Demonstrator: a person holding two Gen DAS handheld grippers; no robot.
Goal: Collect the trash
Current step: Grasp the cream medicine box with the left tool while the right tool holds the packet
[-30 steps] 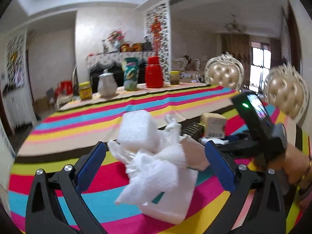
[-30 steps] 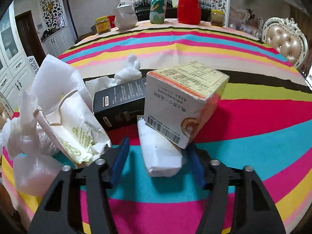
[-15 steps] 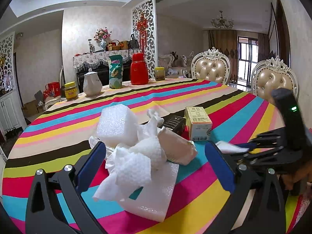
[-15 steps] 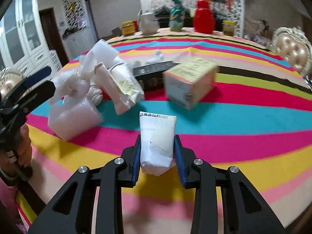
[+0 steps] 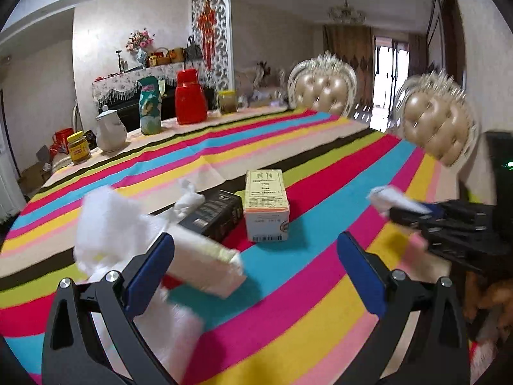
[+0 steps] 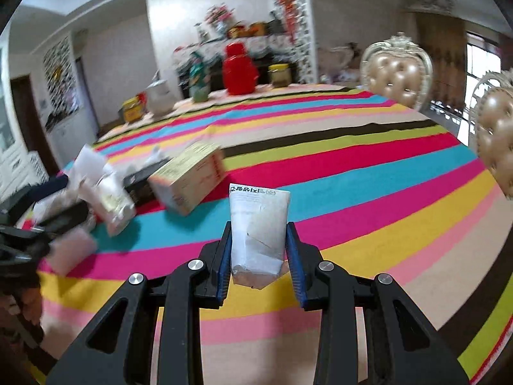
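Note:
My right gripper [image 6: 258, 234] is shut on a white paper packet [image 6: 258, 211], held above the striped tablecloth [image 6: 352, 199]. In the left wrist view that right gripper [image 5: 416, 213] comes in from the right with the packet [image 5: 389, 200] sticking out of it. My left gripper [image 5: 255, 256] stands open over the table with nothing between its fingers. Before it lie a cream carton [image 5: 266, 205], a black box [image 5: 213, 213], a flattened paper bag [image 5: 202, 263] and white foam wrap [image 5: 109, 221]. The same carton [image 6: 189, 179] lies to the left in the right wrist view.
At the table's far end stand a red flask [image 5: 190, 101], a green canister [image 5: 150, 106], a white teapot [image 5: 110, 131] and a yellow-lidded jar [image 5: 77, 147]. Two padded chairs [image 5: 322, 86] [image 5: 436, 125] line the right side.
My right gripper shut on the white packet and carried it back and right, away from the pile. My left gripper swung right, so the foam and bag slid to its left side.

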